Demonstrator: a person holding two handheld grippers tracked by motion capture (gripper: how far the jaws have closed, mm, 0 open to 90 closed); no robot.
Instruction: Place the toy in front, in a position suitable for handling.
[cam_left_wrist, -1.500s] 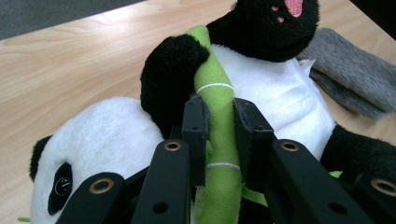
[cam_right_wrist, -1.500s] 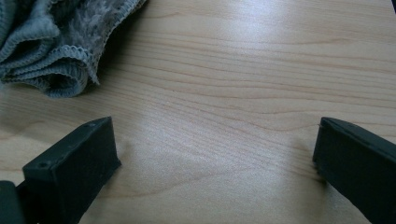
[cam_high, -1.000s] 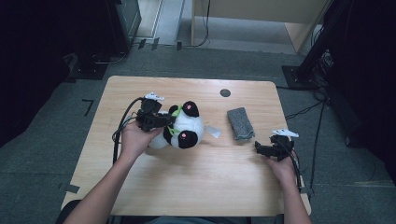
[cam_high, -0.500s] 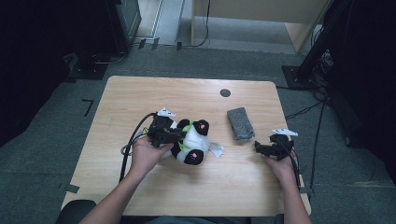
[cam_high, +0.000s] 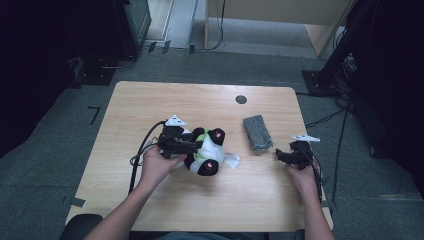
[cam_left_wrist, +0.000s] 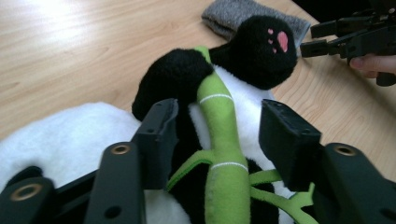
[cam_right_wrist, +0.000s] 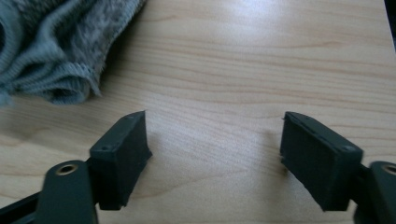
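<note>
My left gripper (cam_left_wrist: 217, 140) just opened off the panda plush (cam_high: 205, 152); back straight out, clear the bamboo stalk (cam_left_wrist: 219, 135). Right gripper (cam_right_wrist: 215, 154) closing, still open, empty.

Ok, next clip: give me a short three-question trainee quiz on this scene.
1. Which part of the toy panda lies between the left claw's jaws?
2. The right claw holds: A the grey cloth, B the panda, C nothing.
3. True or false: the grey cloth lies on top of the panda.
Key: 1 its green stalk; the jaws have just been opening and don't press it. 2 C; its jaws have just been closing, nothing between them. 3 false; they lie apart.
</note>
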